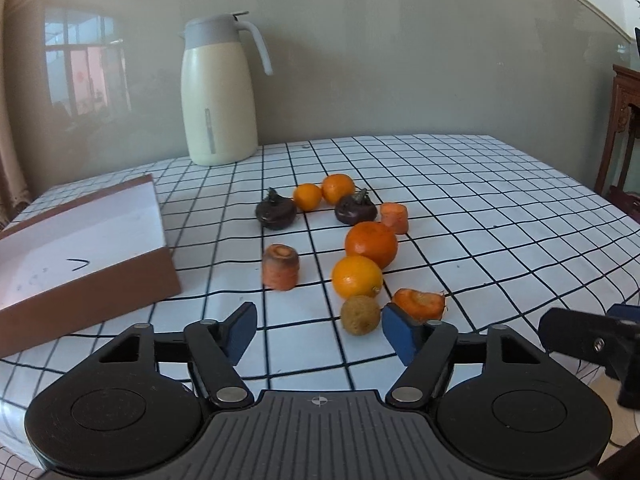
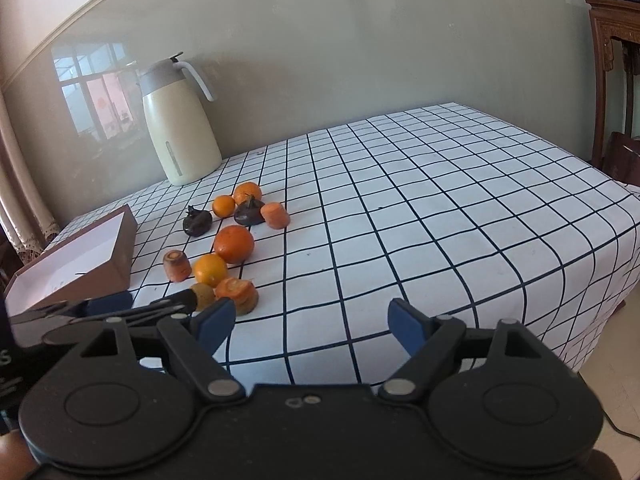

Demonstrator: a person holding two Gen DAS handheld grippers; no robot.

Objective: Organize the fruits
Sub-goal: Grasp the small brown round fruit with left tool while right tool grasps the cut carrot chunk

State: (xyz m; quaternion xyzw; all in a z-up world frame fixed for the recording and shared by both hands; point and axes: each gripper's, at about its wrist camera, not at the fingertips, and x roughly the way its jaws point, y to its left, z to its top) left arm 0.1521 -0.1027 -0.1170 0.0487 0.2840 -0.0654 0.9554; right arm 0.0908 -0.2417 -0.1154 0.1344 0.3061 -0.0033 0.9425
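**Fruit pile next to the box**

Left hand-held gripper (image 1: 319,328) hangs low with its jaws apart, nothing clamped; the kiwi (image 1: 360,315) sits just ahead, touching neither pad. Right hand-held gripper (image 2: 311,320) is spread over bare surface (image 2: 440,208). Oranges (image 1: 371,244), carrot chunks (image 1: 281,267) and dark fruits (image 1: 276,212) lie right of the box (image 1: 80,248).

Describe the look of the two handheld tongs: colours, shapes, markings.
Both are alike. The left tongs have a black ribbed body with a small crosshair mark, two round black discs at the sides, black linkage arms with silver rivets, and blue pads on the fingertips. The right tongs share the black discs, silver rivets and blue pads, though their body looks smooth. No cable or sleeve is clearly visible.
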